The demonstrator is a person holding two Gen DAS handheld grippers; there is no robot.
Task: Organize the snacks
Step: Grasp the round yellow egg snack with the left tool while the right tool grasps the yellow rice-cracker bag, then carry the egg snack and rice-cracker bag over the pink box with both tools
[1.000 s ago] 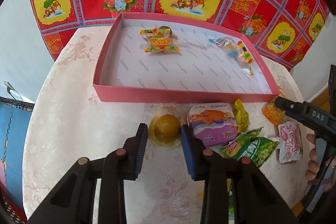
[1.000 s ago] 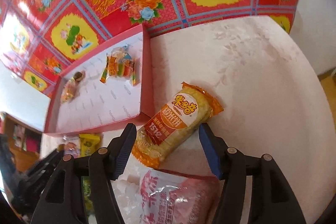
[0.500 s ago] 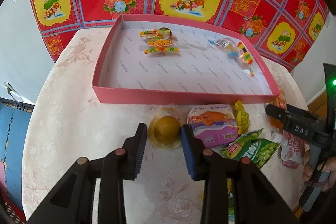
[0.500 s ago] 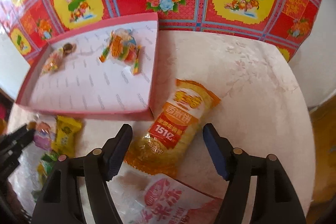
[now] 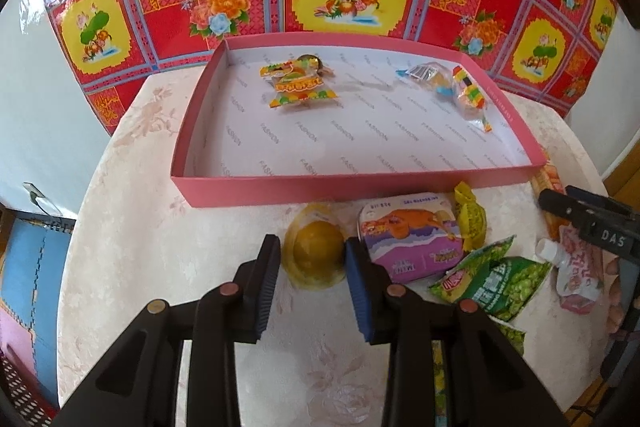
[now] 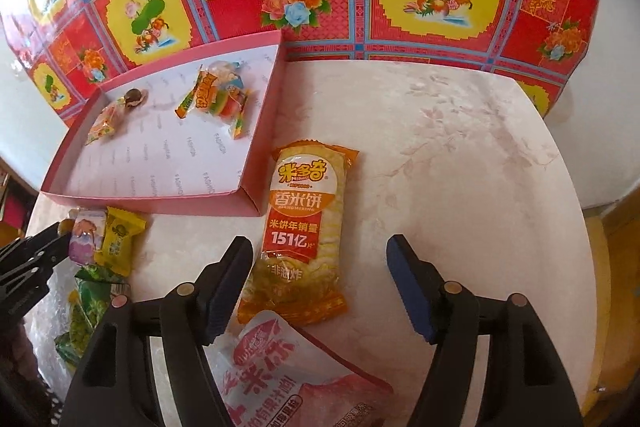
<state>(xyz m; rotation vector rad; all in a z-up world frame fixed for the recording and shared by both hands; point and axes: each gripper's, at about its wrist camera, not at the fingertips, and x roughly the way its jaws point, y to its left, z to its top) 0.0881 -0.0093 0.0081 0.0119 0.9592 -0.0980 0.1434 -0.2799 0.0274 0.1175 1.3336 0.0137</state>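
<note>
A small yellow jelly cup stands on the pale round table just in front of the pink box. My left gripper is shut on it, a blue pad against each side, and the cup rests on the table. In the right wrist view my right gripper hangs open over an orange rice-cracker pack that lies lengthways between the fingers. The left pad is close to the pack; a wide gap stays on the right. My right gripper also shows at the right edge of the left wrist view.
A purple-lidded cup, a yellow candy, a green pea pack and a pink pouch crowd the table right of the jelly. The box holds orange wrappers and clear candies. A red patterned cloth hangs behind.
My right gripper rolled, so the cracker pack now lies straight between its fingers, and its jaws stand wider. My left gripper and the jelly cup have not moved.
</note>
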